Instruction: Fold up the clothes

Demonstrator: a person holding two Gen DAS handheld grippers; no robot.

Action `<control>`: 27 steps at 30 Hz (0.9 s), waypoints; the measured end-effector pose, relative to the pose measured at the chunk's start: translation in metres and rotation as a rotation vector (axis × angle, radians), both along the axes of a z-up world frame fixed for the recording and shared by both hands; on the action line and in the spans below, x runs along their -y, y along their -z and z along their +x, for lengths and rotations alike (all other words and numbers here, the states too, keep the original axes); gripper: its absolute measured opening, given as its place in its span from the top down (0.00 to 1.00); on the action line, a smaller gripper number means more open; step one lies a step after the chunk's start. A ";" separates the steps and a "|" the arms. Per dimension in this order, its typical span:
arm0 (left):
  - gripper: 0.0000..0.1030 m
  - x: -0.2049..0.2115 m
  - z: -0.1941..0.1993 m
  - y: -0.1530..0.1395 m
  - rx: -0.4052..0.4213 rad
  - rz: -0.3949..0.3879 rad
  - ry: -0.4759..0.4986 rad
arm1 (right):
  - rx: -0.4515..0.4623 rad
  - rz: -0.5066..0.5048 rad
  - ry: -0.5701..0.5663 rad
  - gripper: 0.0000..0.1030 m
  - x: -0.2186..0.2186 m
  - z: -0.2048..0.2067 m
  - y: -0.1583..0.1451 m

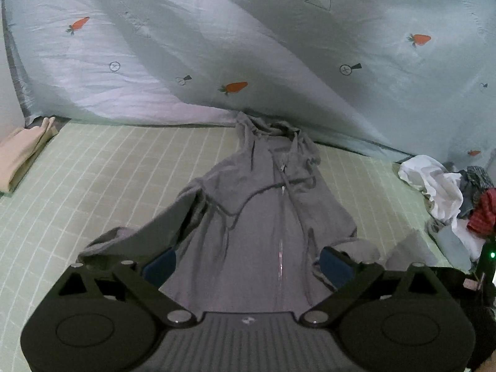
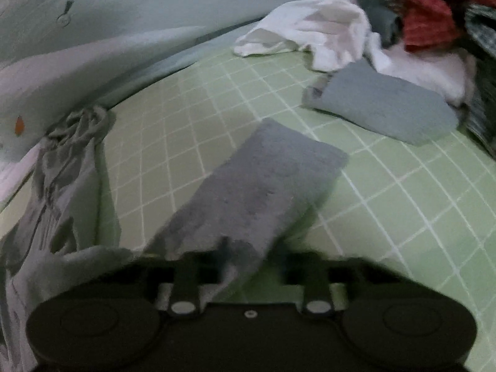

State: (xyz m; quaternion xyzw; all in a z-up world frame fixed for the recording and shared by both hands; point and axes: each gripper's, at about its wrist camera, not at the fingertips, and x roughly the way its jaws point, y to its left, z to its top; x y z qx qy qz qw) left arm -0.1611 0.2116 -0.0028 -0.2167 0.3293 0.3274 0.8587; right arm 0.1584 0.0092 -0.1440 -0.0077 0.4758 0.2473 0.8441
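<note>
A grey zip-up hoodie (image 1: 263,204) lies face up on the green checked mat (image 1: 108,170), hood toward the quilt. My left gripper (image 1: 248,266) is open above its lower hem, blue pads apart on either side of the zipper. In the right wrist view the hoodie body (image 2: 55,192) lies at the left and its sleeve (image 2: 248,186) stretches across the mat (image 2: 403,217). My right gripper (image 2: 238,266) is shut on the sleeve's near end; the fingertips are hidden by the cloth and the frame is blurred.
A pale blue quilt (image 1: 248,37) with carrot prints rises behind the mat. A folded cream garment (image 1: 21,152) lies at the far left. A pile of white, red and dark clothes (image 1: 458,198) sits at the right, also in the right wrist view (image 2: 387,24), with a folded grey-blue item (image 2: 387,105).
</note>
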 end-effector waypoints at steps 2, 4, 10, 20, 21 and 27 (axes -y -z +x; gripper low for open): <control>0.04 0.003 -0.003 -0.001 0.005 -0.001 -0.013 | 0.092 0.009 0.020 0.98 0.018 -0.008 -0.019; 0.04 0.005 -0.005 -0.002 0.015 -0.004 -0.025 | 0.190 0.017 0.044 0.98 0.036 -0.016 -0.038; 0.04 0.014 -0.006 0.005 0.015 -0.032 -0.045 | 0.413 -0.070 0.209 0.98 0.120 -0.041 -0.084; 0.04 0.050 0.004 0.009 0.010 -0.051 -0.055 | 0.421 -0.095 0.331 0.99 0.202 -0.033 -0.086; 0.04 0.053 0.005 0.009 0.008 -0.050 -0.062 | 0.462 -0.083 0.332 0.99 0.207 -0.034 -0.095; 0.04 0.069 0.013 0.009 -0.030 -0.037 -0.088 | 0.622 -0.054 0.317 0.98 0.230 -0.030 -0.124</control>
